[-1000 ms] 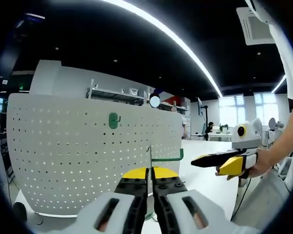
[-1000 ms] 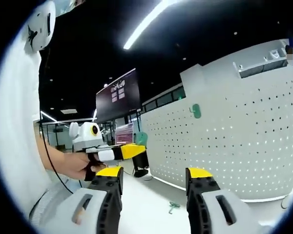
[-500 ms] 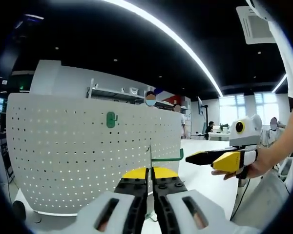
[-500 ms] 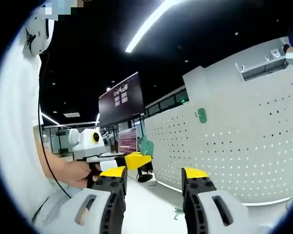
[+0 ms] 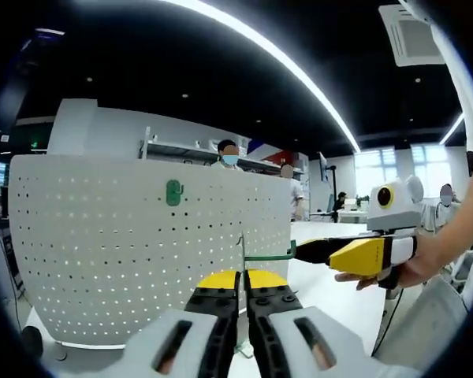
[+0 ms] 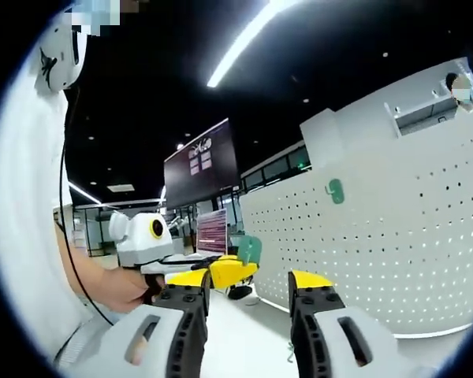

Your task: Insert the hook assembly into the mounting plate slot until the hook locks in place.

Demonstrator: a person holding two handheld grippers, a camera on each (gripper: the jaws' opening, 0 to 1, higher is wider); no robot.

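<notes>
In the left gripper view, the left gripper [image 5: 242, 277] has its yellow-tipped jaws pressed together on a thin green hook [image 5: 266, 253], whose wire stem rises from between the tips and bends off to the right as a horizontal arm. Just beyond it stands the white perforated mounting plate [image 5: 102, 252], upright on the white table [image 5: 331, 299]. A small green hook piece [image 5: 173, 192] already sits in the plate's upper rows, left of the held hook and higher. The right gripper [image 5: 325, 250] comes in from the right, held by a hand [image 5: 410, 264], its dark and yellow tips near the end of the hook's arm; whether they touch it cannot be told. In the right gripper view, the right gripper [image 6: 248, 285] has its jaws spread apart with nothing between them, the plate [image 6: 378, 244] to the right and far, the green piece [image 6: 334, 190] on it. The left gripper [image 6: 221, 269] shows at left beyond the near jaw, a hand [image 6: 118, 287] behind it. People stand far behind the plate.
</notes>
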